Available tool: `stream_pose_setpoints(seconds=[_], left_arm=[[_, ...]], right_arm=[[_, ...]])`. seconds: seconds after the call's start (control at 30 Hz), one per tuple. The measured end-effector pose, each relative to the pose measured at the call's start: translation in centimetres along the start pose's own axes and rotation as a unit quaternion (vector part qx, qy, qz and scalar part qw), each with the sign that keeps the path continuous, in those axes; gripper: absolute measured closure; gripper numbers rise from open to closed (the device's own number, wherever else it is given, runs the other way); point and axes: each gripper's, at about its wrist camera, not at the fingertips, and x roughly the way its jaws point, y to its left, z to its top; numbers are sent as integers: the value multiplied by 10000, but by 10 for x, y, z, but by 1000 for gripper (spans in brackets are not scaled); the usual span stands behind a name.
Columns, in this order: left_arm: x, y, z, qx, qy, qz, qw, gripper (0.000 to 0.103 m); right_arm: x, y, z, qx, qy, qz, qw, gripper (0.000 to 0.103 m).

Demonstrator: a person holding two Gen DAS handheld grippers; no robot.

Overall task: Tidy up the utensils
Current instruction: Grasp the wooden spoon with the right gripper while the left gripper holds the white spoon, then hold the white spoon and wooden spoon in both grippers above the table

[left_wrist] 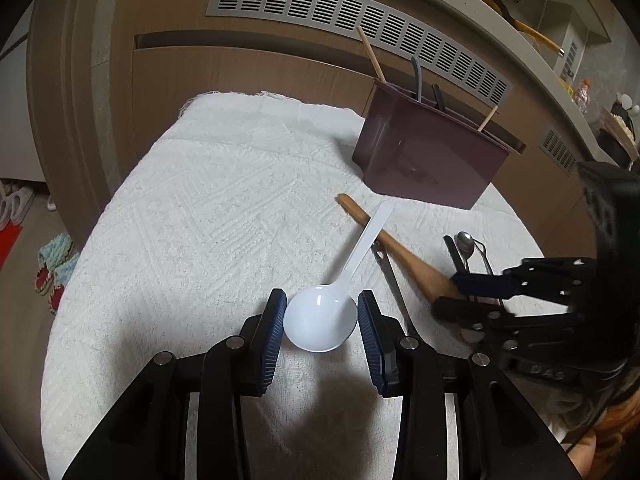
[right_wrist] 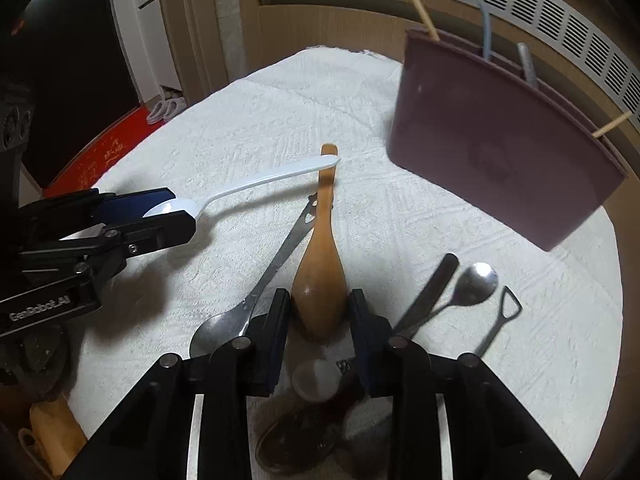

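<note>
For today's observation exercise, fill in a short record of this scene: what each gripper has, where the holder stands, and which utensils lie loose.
left gripper: closed on the bowl of the white spoon
right gripper: around the wooden spoon, grip unclear
holder: purple, on the white cloth, already has chopsticks and handles in it
loose utensils: metal spoon, small metal spoon

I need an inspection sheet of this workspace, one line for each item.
Surface: white textured cloth, bare on its left part.
Job's things: purple holder with utensils upright; white spoon, wooden spoon, metal spoons lying on cloth.
Clutter: nothing seen.
Grippers: left gripper grips white spoon bowl; right gripper straddles wooden spoon bowl.
Cables: nothing seen.
Surroundings: wooden cabinet with vent grille; slippers on floor.
</note>
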Motion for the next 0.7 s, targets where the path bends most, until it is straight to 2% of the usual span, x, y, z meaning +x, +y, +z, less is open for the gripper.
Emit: stream_pose_setpoints(seconds=[0.43,0.6,0.7], left_arm=[[-25,-49,9,705,-172,-46,9974,65],[-28,-65,12,901,-168,-132,9957,65],[-29,-72,11,993,-163,-150,9948,65]], right_arm=[[-109,-47,-39,616,-941,-504,9924,75],[-146,-61,-39,751,-1351,-668,9857,75],[-153,-66,-33,770,-1488,-713,9833,75]])
